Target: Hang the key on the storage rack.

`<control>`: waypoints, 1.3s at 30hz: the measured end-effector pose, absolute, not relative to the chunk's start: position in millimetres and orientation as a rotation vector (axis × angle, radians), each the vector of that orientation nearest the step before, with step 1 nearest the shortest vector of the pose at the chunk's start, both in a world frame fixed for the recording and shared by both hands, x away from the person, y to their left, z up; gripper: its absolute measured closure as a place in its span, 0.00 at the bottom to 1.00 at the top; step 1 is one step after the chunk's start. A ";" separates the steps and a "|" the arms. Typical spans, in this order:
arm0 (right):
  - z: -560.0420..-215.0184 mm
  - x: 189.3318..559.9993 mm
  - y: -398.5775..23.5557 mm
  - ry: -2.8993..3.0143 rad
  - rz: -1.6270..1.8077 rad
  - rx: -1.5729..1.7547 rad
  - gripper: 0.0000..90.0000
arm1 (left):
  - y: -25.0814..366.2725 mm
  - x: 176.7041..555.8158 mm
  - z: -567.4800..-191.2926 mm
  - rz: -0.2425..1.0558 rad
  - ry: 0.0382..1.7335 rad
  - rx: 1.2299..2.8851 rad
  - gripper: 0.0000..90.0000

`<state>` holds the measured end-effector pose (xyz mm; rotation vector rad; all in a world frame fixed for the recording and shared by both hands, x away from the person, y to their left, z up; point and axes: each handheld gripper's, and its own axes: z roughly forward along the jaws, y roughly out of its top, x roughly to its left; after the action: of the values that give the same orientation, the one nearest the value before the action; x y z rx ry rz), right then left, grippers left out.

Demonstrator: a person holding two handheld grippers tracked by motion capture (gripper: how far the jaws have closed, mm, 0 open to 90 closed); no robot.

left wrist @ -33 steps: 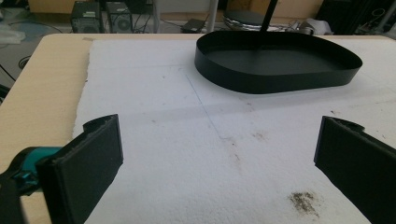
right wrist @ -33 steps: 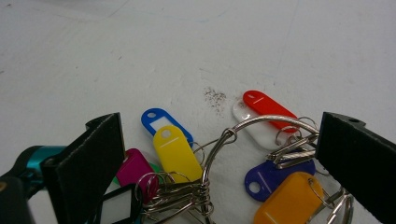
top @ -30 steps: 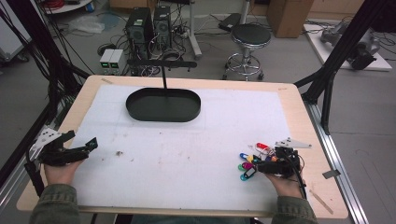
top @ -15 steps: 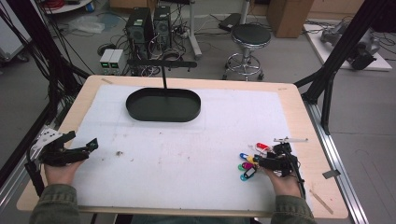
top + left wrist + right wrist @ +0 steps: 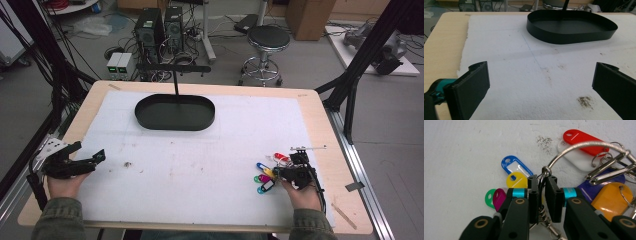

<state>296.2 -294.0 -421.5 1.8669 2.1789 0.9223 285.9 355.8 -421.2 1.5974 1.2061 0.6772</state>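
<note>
A bunch of coloured key tags (image 5: pixel 266 176) on a metal ring (image 5: pixel 574 148) lies on the white foam mat (image 5: pixel 200 165) near the table's right front. My right gripper (image 5: pixel 542 180) is shut on the ring's wire, with blue (image 5: pixel 516 167), yellow (image 5: pixel 517 180), green and magenta tags to its left and red (image 5: pixel 584 140), white, purple and orange (image 5: pixel 612 197) tags to its right. In the high view the right gripper (image 5: pixel 295 172) sits over the bunch. My left gripper (image 5: pixel 95 159) rests at the mat's left edge, jaws wide apart and empty (image 5: pixel 541 82).
A black oval tray (image 5: pixel 175 112) stands at the back centre of the mat, also ahead of the left gripper (image 5: pixel 571 27). A black post (image 5: pixel 175 82) with a crossbar rises behind it. Small brown stains (image 5: pixel 585 101) mark the foam. Bare wooden table margin (image 5: pixel 340 150) borders the mat.
The right gripper has shifted slightly on the key-tag bunch; the tags have stirred a little. The left gripper has stayed in place.
</note>
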 end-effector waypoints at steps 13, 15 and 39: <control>-409.2 288.6 -282.9 2.215 0.831 1.705 0.93 | 354.3 283.5 -423.1 0.657 1.223 1.628 0.02; -406.5 287.6 -283.0 2.227 0.841 1.668 0.93 | 353.1 282.9 -423.2 0.658 1.222 1.641 0.02; -349.2 285.1 -290.4 2.278 1.038 1.454 0.93 | 348.5 281.8 -425.4 0.639 1.222 1.676 0.02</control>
<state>285.1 -290.4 -349.2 1.4539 2.2784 1.0376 281.8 348.5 -425.4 1.6758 1.2220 0.6395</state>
